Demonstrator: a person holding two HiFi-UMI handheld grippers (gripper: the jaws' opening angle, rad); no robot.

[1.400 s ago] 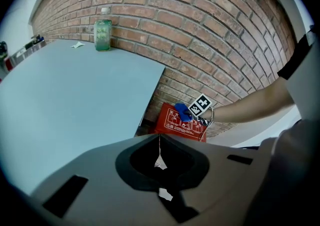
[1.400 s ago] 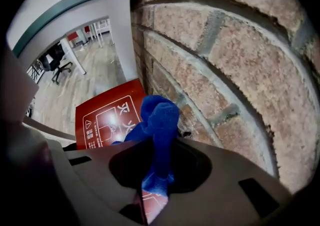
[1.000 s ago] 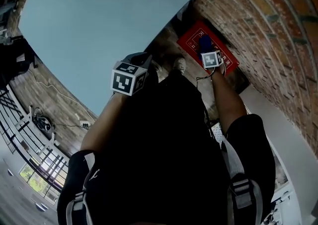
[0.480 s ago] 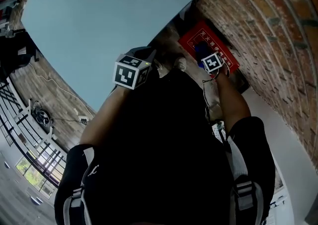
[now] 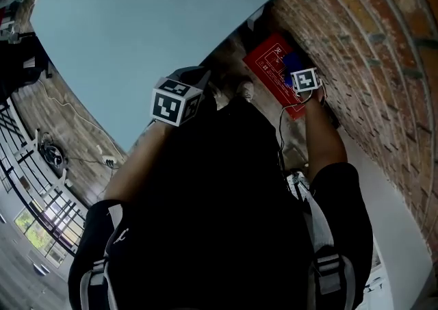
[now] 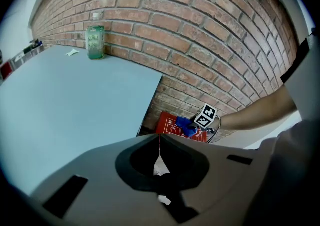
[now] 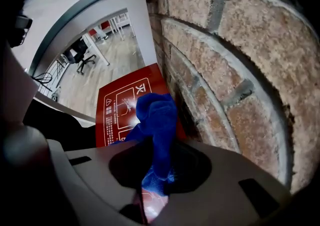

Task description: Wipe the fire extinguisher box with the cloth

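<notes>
Right gripper has slid toward the brick wall, jaws clamped on the blue cloth, which lies on the red fire extinguisher box, at 1 o'clock in head view. Left gripper has jaws together, nothing between. One cloth, one box, one bottle; gripper body hides the box's near end.

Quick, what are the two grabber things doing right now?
Left gripper: shut, holding nothing.
Right gripper: shut on the blue cloth, at the fire extinguisher box.
</notes>
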